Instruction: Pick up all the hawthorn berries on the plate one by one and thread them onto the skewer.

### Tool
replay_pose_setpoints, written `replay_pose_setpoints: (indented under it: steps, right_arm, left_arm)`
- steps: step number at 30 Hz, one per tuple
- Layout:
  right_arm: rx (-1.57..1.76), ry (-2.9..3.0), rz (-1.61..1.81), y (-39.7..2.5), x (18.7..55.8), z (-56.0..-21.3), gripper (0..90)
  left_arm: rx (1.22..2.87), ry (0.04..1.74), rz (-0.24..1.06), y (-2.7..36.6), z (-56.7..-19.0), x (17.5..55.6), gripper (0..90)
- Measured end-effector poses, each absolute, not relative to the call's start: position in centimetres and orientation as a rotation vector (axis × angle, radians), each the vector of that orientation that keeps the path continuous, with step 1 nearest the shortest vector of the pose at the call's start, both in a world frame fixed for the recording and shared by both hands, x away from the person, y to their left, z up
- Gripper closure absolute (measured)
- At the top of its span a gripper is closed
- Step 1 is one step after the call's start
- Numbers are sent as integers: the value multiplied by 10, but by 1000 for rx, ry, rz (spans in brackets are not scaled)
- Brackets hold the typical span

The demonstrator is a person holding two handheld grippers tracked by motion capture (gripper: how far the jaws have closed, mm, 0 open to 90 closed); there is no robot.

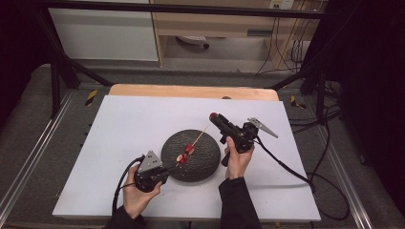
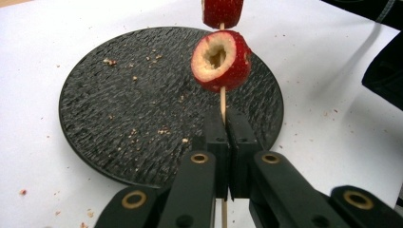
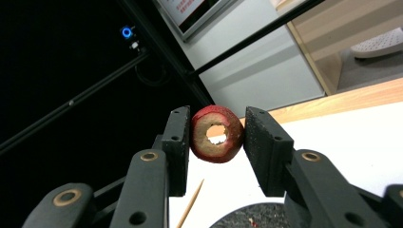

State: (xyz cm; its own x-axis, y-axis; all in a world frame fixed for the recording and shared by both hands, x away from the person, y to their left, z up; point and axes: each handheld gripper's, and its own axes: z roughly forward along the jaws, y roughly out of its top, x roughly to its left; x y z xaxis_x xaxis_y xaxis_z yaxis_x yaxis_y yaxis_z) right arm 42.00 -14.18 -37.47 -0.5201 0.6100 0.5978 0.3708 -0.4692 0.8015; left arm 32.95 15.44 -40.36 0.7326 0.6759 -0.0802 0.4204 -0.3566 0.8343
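Observation:
A thin wooden skewer (image 2: pixel 222 102) is clamped in my left gripper (image 2: pixel 227 129), shut, just above the near edge of the black round plate (image 2: pixel 119 109). Two hollowed strawberry pieces are threaded on it: the nearer one (image 2: pixel 221 61) and a second (image 2: pixel 222 12) farther up. In the high view the left gripper (image 1: pixel 171 168) sits at the plate's (image 1: pixel 203 164) front left, and the skewer (image 1: pixel 200 136) slants up to the right. My right gripper (image 1: pixel 213 117) is raised beyond the plate, shut on a third strawberry ring (image 3: pixel 216 134) with a hole through it. The skewer tip (image 3: pixel 190 204) lies below that ring.
A white sheet (image 1: pixel 133 124) covers the table, with a wooden edge (image 1: pixel 191 90) at the back. Red crumbs lie on the plate and the sheet. Black cables (image 1: pixel 286 167) trail off to the right. A dark frame and curtains surround the table.

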Motion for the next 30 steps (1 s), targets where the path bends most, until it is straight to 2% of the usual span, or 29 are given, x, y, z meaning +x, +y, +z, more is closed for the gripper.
replay_pose_setpoints:
  steps: [30]
  right_arm:
    - [1453, 1391, 2203, -138, 420, -382, 628]
  left_arm:
    - [1939, 862, 347, 136, -402, 330, 885]
